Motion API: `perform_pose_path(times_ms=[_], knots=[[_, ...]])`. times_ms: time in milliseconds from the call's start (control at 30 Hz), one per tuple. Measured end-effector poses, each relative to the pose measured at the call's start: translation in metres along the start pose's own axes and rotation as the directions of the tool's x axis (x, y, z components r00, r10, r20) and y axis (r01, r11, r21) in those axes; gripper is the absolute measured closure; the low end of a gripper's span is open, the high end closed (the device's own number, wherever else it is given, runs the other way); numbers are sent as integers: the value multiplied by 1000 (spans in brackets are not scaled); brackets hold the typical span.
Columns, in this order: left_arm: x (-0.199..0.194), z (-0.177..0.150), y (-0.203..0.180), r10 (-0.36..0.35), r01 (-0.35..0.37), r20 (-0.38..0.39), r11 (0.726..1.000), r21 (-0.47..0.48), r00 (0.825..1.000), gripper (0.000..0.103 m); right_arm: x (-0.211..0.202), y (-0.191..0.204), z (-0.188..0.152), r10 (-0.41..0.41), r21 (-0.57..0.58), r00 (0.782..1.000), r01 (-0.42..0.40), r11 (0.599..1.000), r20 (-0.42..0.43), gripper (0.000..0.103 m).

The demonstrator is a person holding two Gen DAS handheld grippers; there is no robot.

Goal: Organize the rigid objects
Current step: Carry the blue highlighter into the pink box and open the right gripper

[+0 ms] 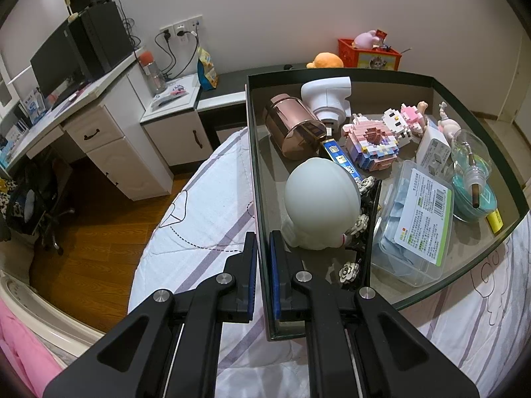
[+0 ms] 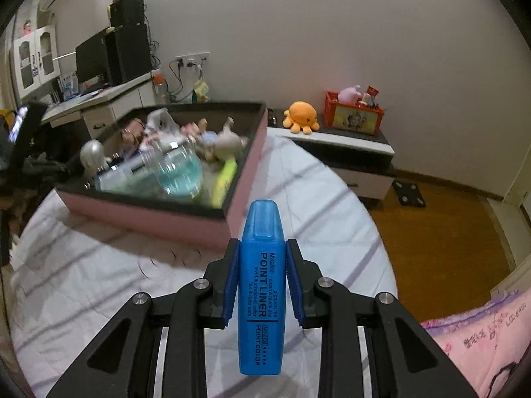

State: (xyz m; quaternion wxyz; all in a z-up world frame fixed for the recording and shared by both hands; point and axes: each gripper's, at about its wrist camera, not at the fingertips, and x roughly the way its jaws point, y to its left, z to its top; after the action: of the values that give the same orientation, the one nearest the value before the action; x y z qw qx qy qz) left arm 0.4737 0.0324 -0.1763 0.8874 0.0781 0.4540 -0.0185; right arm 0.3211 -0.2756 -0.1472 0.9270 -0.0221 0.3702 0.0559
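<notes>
A wide box (image 1: 257, 179), dark inside and pink outside (image 2: 156, 214), sits on the bed. My left gripper (image 1: 264, 248) is shut on its near left wall, one pad on each side. Inside lie a white round figure (image 1: 320, 195), a rose-gold cylinder (image 1: 292, 129), a pink block model (image 1: 371, 142), a clear case of blue items (image 1: 415, 222) and a teal-filled glass bottle (image 1: 471, 165). My right gripper (image 2: 262, 257) is shut on a blue highlighter (image 2: 261, 285), held above the bedspread in front of the box's near right corner.
The bed has a white striped cover (image 2: 99, 285). A white desk with a monitor (image 1: 59, 63) stands at the left. A low cabinet (image 2: 348, 146) at the wall carries an orange plush octopus (image 2: 302, 116) and a red crate (image 2: 353, 114). Wooden floor (image 2: 438, 232) lies right of the bed.
</notes>
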Motion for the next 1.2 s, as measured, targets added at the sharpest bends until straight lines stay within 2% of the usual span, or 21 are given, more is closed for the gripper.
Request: perform_pose_path(times_ms=[233,400,500,667,900,1200], knots=[[0,1,0,-2,2,0,1000,0,1000,96,2,17,59,19,-33,998,-16,999,67,76],[0,0,0,-1,1,0,1000,-1,1000,96,37,57,102,73,-107,997,-71,992,20,76],[1,0,0,0,0,0,1000,0,1000,96,60,83,115,131,-127,991,-134,983,-28,76],[1,0,-1,-3,3,0,1000,-3,1000,96,98,124,124,158,-155,982,-174,972,-107,76],[4,0,-3,-5,5,-6,1000,2,1000,96,127,152,121,180,-163,964,-214,963,-197,76],[4,0,-2,-5,5,-7,1000,4,1000,96,117,153,117,183,-154,968,-210,966,-173,73]])
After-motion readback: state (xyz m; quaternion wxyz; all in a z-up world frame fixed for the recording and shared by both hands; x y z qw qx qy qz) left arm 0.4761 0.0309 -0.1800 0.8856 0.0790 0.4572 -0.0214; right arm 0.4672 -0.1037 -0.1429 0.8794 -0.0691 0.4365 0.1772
